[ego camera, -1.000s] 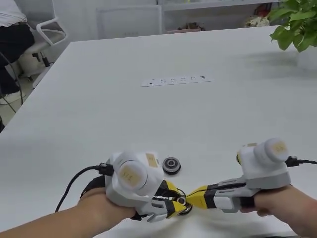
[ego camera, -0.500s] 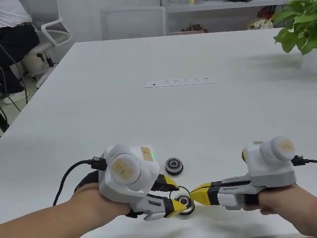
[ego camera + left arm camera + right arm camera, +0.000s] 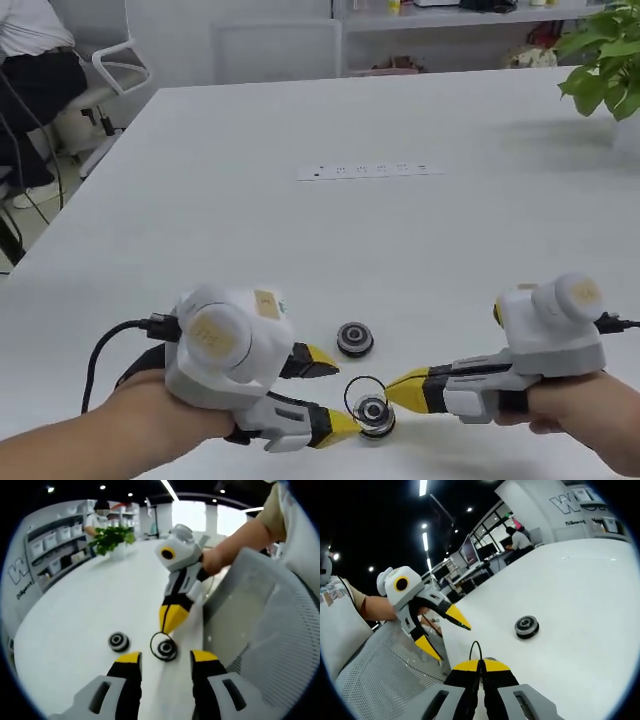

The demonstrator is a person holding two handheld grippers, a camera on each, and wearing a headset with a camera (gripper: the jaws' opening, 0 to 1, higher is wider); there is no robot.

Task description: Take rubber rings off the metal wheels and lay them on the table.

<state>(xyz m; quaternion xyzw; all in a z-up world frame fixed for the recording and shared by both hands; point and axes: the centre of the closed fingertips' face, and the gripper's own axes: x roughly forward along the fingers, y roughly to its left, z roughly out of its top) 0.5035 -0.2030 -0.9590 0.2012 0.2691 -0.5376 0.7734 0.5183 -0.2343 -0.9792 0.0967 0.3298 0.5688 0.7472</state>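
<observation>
Two hand-held grippers work here. My right hand-held gripper (image 3: pixel 395 388) is pinched shut on the one thin rubber ring (image 3: pixel 362 385), which stands up over the nearer metal wheel (image 3: pixel 374 411). My left hand-held gripper (image 3: pixel 339 392) gapes wide, holding nothing, that wheel just ahead of its tips. A second wheel (image 3: pixel 354 338) lies nearby on the desk (image 3: pixel 300 250).

Left gripper (image 3: pixel 340 394) sits low, jaws spread wide. Right gripper (image 3: pixel 392 390) comes in from the opposite side, tips nearly meeting, jaws pinched tight on the rubber ring (image 3: pixel 348 392).
</observation>
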